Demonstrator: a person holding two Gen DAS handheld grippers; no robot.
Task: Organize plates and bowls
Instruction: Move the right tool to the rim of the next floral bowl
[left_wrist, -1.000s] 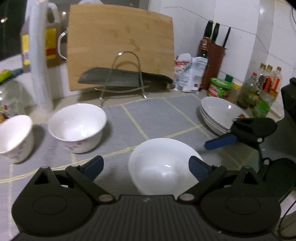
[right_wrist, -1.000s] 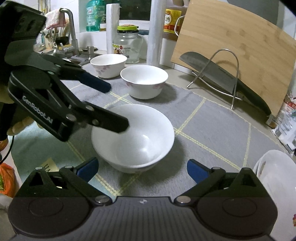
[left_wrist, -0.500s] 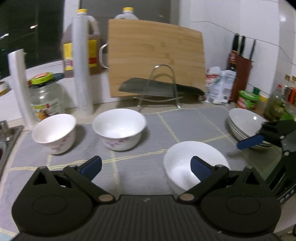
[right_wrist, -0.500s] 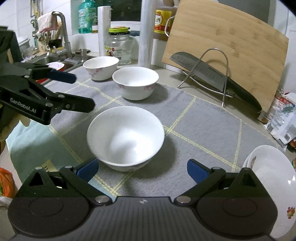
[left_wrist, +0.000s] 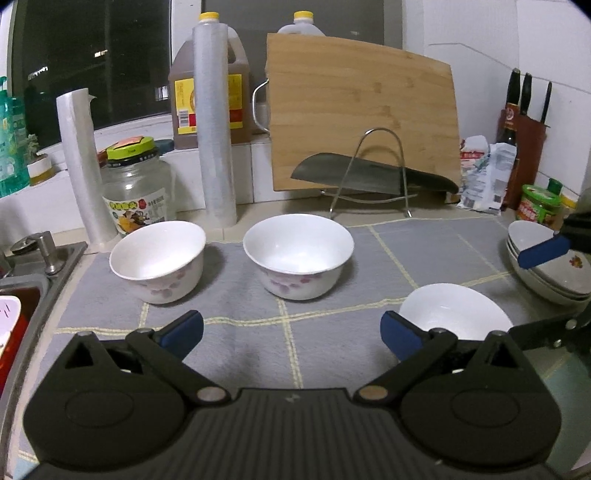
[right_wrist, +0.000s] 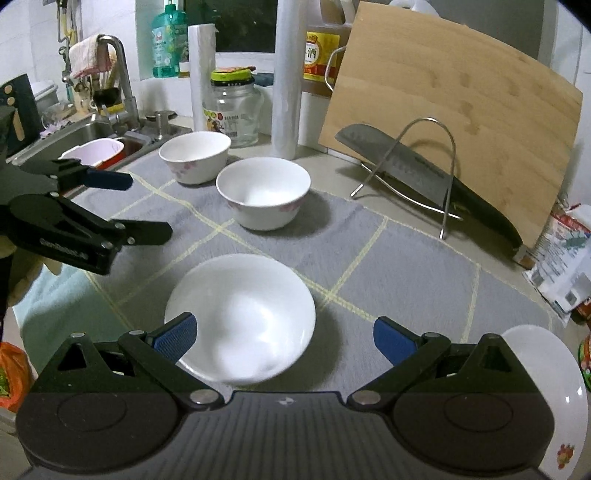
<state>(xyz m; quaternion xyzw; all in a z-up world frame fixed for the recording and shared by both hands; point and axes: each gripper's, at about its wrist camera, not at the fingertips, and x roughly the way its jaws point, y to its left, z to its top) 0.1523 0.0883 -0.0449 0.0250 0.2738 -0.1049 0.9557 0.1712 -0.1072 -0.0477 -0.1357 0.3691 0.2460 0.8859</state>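
Landmark: the grey mat (left_wrist: 424, 247) with yellow grid lines, spread on the table (right_wrist: 325, 157). Going left to right.

Sink (right_wrist: 86, 134) off the mat's left edge, faucet (right_wrist: 118, 66) above it with a cloth draped over. Glass jar (left_wrist: 138, 184) with a green lid and two plastic-wrap rolls stand behind the mat's back-left corner.

Left gripper (left_wrist: 291, 332) hangs over the mat's front-left part, fingers (left_wrist: 183, 330) spread wide, nothing between them, only bare mat.

First flowered bowl (left_wrist: 159, 266) upright on the mat's back-left. Second flowered bowl (left_wrist: 297, 254) just to its right, apart from it, also upright.

Plain white bowl (right_wrist: 240, 317) sits on the mat's front-centre, upright, empty. Right gripper (right_wrist: 284, 336) is above its near side with the fingers (right_wrist: 175, 338) wide apart; the left finger overlaps the bowl's rim in the right wrist view, contact cannot be told, the right finger is clear of it.

Cutting board (left_wrist: 364, 118) leans on the wall behind the mat's back edge, with a cleaver (left_wrist: 373, 175) lying in a wire rack (right_wrist: 417, 173) in front of it.

Stack of shallow plates (left_wrist: 546, 266) at the mat's right edge. Knife block (left_wrist: 524, 147) and packets in the far right corner behind the mat.
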